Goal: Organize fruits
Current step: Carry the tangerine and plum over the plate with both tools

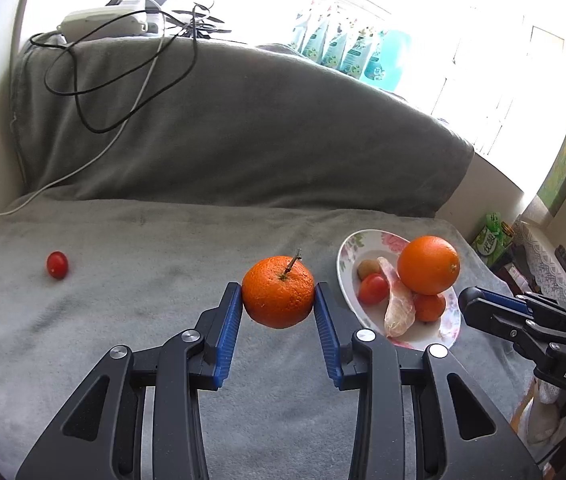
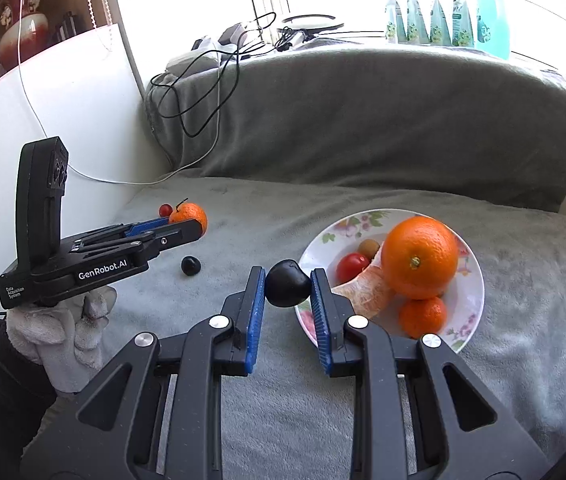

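Right gripper (image 2: 288, 286) is clamped on a dark plum (image 2: 287, 283), carried just beside the near-left rim of the floral plate (image 2: 473, 280). Left gripper (image 1: 278, 294) is clamped on a stemmed mandarin (image 1: 278, 291), lifted off the grey blanket (image 1: 143, 300), with the plate to its right. Judgement: the right hand is nearer; its drop lies rightward. A second plum (image 2: 191, 266) and a cherry tomato (image 1: 57, 265) remain loose.

left claw (image 2: 187, 226): black frame, blue ribbed pads, silver screws, white "GenRobot.AI" print | right claw (image 2: 287, 284): same build | hand (image 2: 63, 332): grey-white glove, black sleeve
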Tool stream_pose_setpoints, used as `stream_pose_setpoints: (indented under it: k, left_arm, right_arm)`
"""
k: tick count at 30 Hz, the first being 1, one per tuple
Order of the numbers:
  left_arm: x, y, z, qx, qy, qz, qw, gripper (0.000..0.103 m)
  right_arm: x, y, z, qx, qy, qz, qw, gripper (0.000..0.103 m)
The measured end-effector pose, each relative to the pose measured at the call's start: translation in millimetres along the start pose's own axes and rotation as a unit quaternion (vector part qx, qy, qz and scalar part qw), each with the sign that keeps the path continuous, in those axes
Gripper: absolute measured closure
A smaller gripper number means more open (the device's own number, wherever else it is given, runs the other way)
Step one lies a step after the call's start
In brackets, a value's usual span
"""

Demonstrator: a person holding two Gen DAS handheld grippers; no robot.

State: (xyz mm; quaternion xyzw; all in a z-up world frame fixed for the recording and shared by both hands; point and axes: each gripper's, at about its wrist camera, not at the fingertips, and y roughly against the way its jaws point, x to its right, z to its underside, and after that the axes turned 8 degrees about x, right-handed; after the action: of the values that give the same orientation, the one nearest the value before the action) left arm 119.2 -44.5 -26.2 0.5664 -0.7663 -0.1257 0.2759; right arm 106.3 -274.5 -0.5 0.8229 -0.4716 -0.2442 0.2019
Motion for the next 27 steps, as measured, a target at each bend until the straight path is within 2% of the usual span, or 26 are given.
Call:
stream_pose_setpoints:
  k: [13, 27]
  left_arm:
    - [46, -38, 0, -0.023, -0.021, 0.037, 0.9988, 0.068]
    - [65, -73, 0, -0.052, -0.037, 0.050, 0.9968, 0.068]
  right_arm:
    - [50, 12, 29, -0.014, -0.045, 0.037, 0.998, 0.079]
    - [57, -2, 35, -0.027, -0.052, 0.030, 0.998, 0.079]
